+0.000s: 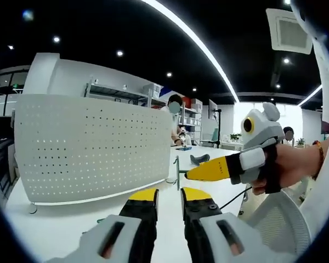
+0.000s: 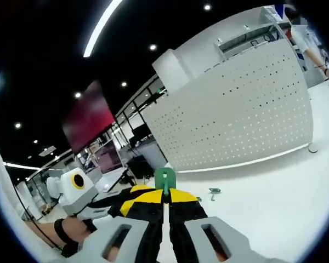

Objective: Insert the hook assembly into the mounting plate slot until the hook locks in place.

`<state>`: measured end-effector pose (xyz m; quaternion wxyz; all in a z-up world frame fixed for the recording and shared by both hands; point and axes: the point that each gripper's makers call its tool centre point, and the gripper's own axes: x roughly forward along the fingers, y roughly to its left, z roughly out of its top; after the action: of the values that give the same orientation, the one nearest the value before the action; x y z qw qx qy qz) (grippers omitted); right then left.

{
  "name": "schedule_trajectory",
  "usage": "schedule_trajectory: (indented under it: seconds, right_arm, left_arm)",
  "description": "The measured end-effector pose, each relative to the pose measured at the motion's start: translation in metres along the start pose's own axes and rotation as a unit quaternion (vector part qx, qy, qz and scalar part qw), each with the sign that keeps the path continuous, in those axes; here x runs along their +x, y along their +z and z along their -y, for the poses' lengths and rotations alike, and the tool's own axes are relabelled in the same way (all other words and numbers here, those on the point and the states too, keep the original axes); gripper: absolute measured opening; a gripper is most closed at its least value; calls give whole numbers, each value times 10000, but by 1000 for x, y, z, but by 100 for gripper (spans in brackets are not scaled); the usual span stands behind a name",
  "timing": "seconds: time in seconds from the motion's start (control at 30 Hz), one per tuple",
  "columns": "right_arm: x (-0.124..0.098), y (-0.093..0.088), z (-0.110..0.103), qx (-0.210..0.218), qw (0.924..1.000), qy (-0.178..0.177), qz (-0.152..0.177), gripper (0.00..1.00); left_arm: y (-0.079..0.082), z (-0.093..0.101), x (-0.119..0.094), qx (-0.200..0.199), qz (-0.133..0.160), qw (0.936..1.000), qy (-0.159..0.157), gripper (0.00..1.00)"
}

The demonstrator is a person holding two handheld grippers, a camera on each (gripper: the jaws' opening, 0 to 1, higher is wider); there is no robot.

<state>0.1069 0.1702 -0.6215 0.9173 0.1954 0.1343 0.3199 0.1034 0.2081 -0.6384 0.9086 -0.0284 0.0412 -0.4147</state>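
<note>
Green hook [image 2: 165, 178] pinched in right gripper [image 2: 165, 198].

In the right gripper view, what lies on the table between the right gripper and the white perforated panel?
In the right gripper view, a small green hook lies on the white table between the right gripper, shut on a green piece, and the perforated panel; the rest is bare.

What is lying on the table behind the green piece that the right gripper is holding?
Behind the green piece held by the right gripper, a small green hook lies on the white table, before the perforated panel. The piece's lower part is hidden between the jaws.
</note>
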Motion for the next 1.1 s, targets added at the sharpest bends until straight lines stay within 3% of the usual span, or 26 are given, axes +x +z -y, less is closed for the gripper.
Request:
schedule_trajectory:
  seconds: [0.2, 0.43, 0.57, 1.1]
  right_arm:
    - [5, 15, 20, -283, 9987, -419, 70, 0]
    - [9, 34, 32, -797, 9940, -690, 284, 0]
    - [13, 42, 37, -1052, 9905, -820, 333, 0]
    - [30, 77, 71, -1397, 9824, -1145, 487, 0]
  left_arm:
    - [-2, -4, -5, -40, -78, 9999, 56, 20]
    - [-5, -8, -8, 35, -165, 9998, 137, 34]
    - [-8, -10, -9, -9, -206, 9997, 142, 34]
    - [-22, -22, -15, -155, -388, 9988, 262, 43]
